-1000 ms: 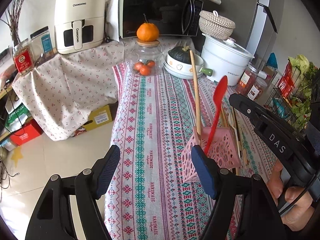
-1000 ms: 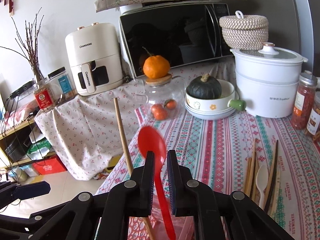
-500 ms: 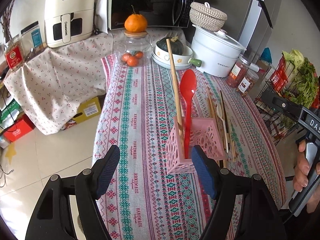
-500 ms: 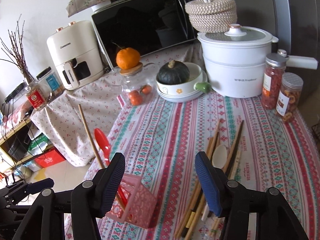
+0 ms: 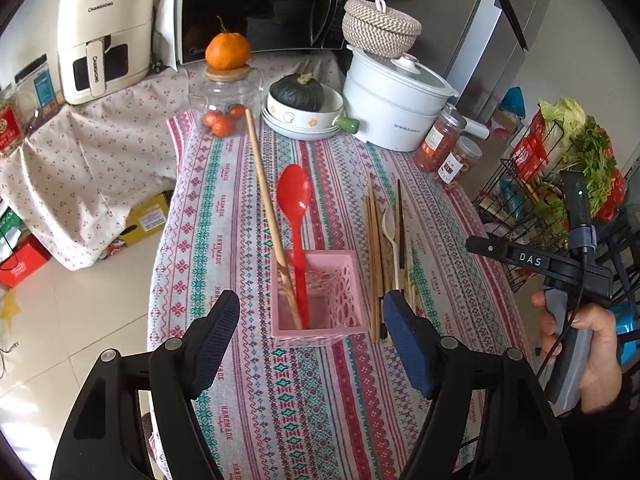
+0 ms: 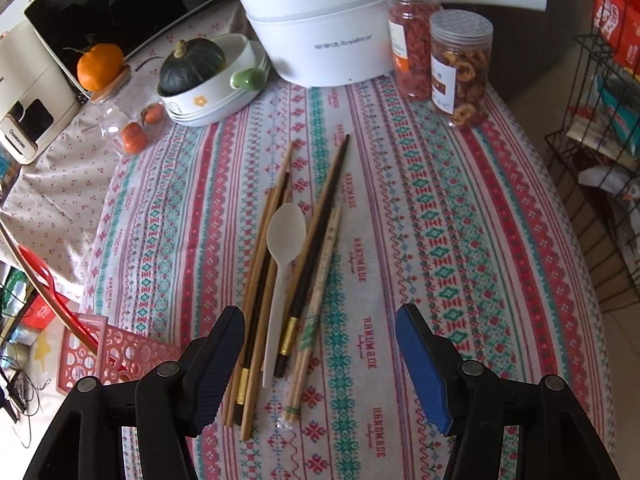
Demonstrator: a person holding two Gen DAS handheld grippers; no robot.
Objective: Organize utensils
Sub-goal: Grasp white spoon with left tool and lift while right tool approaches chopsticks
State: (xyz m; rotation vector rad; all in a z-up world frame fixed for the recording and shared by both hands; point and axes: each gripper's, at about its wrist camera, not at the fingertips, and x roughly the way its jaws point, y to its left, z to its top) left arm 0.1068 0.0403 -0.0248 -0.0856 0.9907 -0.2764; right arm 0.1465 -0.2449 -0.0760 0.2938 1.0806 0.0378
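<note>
A pink lattice basket (image 5: 320, 300) stands on the patterned tablecloth and holds a red spoon (image 5: 295, 204) and one long wooden chopstick (image 5: 264, 184). My left gripper (image 5: 311, 305) hovers open just in front of it, touching nothing. To the basket's right lies a pile of chopsticks (image 6: 320, 216) with a white spoon (image 6: 285, 236) on top. My right gripper (image 6: 320, 316) hangs above the near ends of that pile, its jaws opening, its pads clear of the pile. The basket (image 6: 104, 344) sits to its lower left.
At the far end of the table stand a white pot (image 5: 396, 96), two snack jars (image 6: 460, 64), a bowl with a green squash (image 5: 298, 96) and a glass jar of oranges (image 5: 228, 100). A wire rack of vegetables (image 5: 560, 184) stands off the right edge. Floor lies left.
My right gripper released the red spoon into the basket, opened wide and swung right over the chopstick pile. My left gripper drew back and rose a little from the basket.
</note>
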